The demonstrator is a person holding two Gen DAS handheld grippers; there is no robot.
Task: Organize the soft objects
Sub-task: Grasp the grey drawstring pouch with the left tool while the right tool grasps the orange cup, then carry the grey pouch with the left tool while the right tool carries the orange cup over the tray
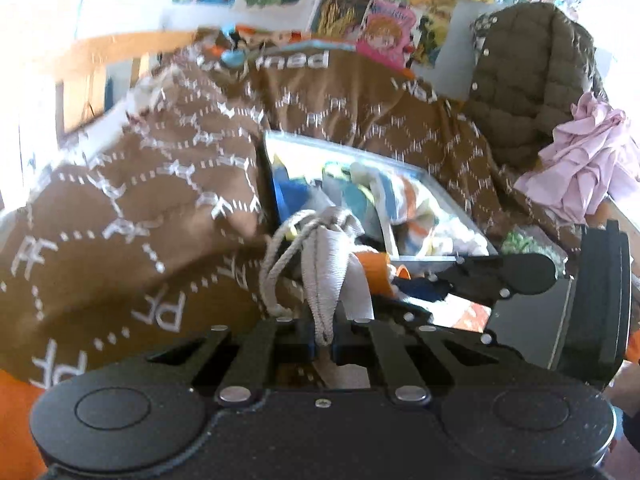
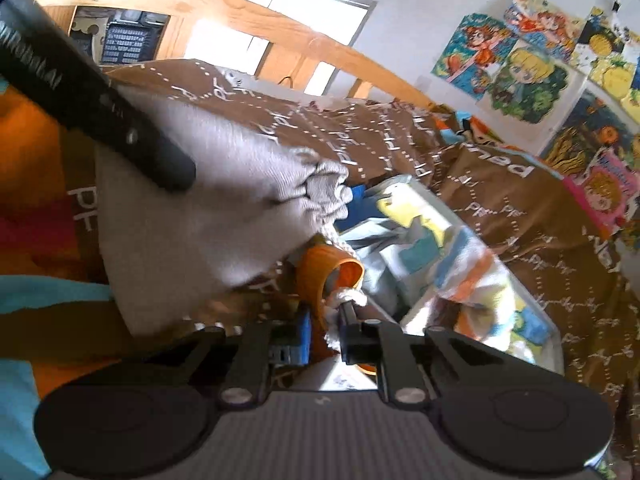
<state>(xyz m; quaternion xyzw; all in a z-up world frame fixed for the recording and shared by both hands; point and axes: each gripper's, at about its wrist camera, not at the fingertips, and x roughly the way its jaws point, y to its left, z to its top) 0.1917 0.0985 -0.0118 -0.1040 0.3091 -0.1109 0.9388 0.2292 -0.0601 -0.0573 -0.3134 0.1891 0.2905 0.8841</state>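
Note:
A grey drawstring bag point(image 1: 320, 264) hangs in front of my left gripper point(image 1: 324, 340), which is shut on a fold of its fabric. The bag's white cord point(image 1: 272, 268) loops out to the left. In the right wrist view the bag point(image 2: 192, 220) fills the left middle, with one of the left gripper's black fingers point(image 2: 120, 120) lying across it. My right gripper point(image 2: 332, 312) is shut on the white cord point(image 2: 346, 298) just below the bag's gathered mouth. From the left wrist view the right gripper point(image 1: 384, 272) reaches in from the right with orange fingertips.
A clear plastic bin point(image 1: 360, 150) holding several colourful cloths point(image 2: 460, 264) sits on a brown patterned blanket point(image 1: 140, 200). An olive quilted jacket point(image 1: 528, 80) and a pink cloth point(image 1: 588, 160) lie at the right. A wooden bed frame point(image 2: 240, 20) and wall posters point(image 2: 520, 72) stand behind.

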